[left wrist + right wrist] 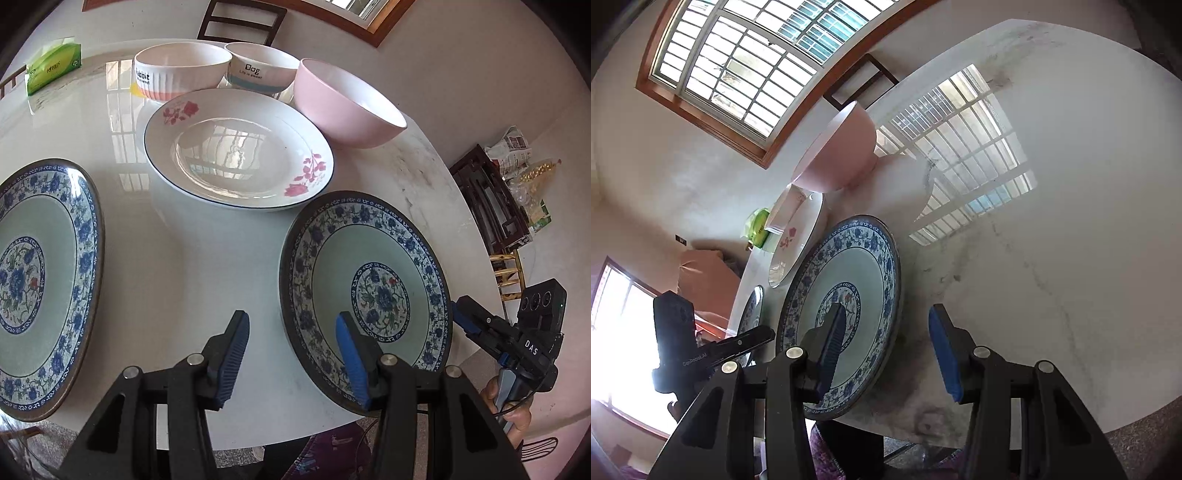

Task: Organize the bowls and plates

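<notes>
Two blue-patterned plates lie on the white table: one at the left (40,280), one at the right front (369,295), also in the right wrist view (849,306). Behind them sit a white rose plate (236,147), a pink bowl (347,103), a "Rabbit" bowl (181,70) and a "Dog" bowl (258,70). My left gripper (291,362) is open, its right finger over the right plate's near rim. My right gripper (886,354) is open, straddling that plate's right rim; it shows at the plate's edge in the left wrist view (480,325).
A green tissue pack (51,68) lies at the table's far left. A dark chair (240,22) stands behind the table. A wooden rack with bags (509,192) is off the table's right edge. The table edge (295,435) is just below both grippers.
</notes>
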### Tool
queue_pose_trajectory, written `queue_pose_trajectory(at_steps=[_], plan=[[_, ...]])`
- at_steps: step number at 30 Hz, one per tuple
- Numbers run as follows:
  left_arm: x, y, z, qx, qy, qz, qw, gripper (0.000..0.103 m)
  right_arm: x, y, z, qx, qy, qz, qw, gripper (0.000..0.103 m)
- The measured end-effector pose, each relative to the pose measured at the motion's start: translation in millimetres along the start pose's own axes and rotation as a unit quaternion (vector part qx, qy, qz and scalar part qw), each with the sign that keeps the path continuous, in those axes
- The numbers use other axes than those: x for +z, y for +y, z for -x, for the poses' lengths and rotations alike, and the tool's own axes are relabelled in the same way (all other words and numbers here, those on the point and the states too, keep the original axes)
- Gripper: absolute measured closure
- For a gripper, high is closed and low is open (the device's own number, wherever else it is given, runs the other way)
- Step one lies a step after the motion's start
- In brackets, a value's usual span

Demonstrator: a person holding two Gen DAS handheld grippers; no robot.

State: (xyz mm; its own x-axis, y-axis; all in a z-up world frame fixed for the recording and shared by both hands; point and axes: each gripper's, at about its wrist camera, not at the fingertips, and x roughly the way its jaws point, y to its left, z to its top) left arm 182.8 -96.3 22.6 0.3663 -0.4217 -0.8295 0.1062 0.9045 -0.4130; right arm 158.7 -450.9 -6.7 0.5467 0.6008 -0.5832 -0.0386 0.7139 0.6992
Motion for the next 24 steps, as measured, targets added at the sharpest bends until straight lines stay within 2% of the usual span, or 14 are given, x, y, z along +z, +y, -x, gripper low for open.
queue_pose_trajectory(at_steps=[9, 16, 18, 20, 21, 24], plan=[[-1, 2, -9, -0.003, 0.012, 0.010, 0.9999, 0.053, 4, 0, -13, 0.017, 0.010, 0.009, 1.000, 0.060], [-6, -11, -14, 0.004, 0.007, -0.018, 0.9998, 0.054, 4, -2, -17, 0.022, 0.014, 0.012, 1.000, 0.067], [-8, -16, -16, 0.005, 0.008, -0.031, 0.9995, 0.060, 3, -2, -20, 0.024, 0.018, 0.015, 0.999, 0.071], [-10, -22, -17, 0.030, 0.001, -0.046, 0.9985, 0.069, 2, -1, -23, 0.019, 0.023, 0.019, 0.999, 0.082], [-11, -23, -17, 0.044, -0.005, -0.052, 0.9977, 0.074, 1, -1, -23, 0.013, 0.018, 0.024, 0.999, 0.084], [-12, -17, -17, 0.024, -0.003, -0.045, 0.9987, 0.079, 1, -4, -22, 0.005, 0.011, 0.026, 1.000, 0.090]])
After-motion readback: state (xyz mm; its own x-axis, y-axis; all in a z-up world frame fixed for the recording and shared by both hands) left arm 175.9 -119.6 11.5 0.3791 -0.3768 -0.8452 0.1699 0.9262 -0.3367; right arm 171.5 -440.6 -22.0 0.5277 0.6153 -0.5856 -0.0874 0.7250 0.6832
